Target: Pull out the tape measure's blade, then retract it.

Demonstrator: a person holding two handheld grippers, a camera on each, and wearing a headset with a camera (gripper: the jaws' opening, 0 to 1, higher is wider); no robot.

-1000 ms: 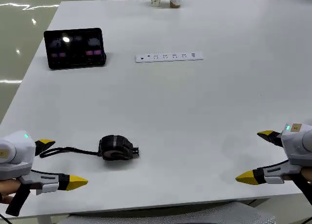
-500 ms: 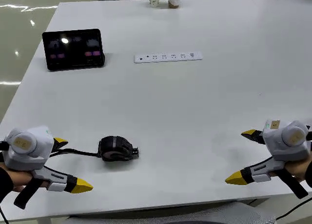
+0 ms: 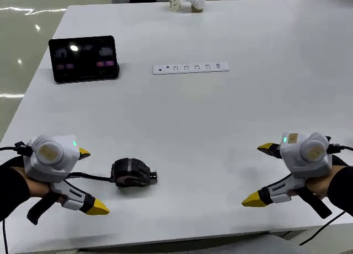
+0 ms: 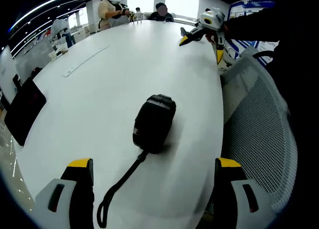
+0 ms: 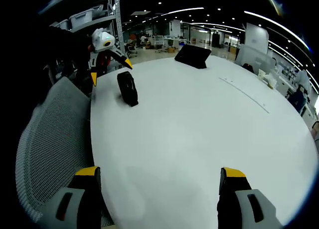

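Tape measure (image 3: 132,172) is laid near left on the table (image 3: 220,116), just beside the left gripper (image 3: 91,180), which is held wide open and empty; the right gripper (image 3: 256,174) is spread likewise, well apart.

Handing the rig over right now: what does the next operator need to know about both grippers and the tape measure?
Left gripper: open, empty, jaws either side of the strap, beside the tape measure.
Right gripper: open, empty, at the right, well apart from it.
Tape measure: on the white table near the front edge, no blade drawn out.
Done: nothing yet.
Left: hold the case, pull the blade out, retract it.
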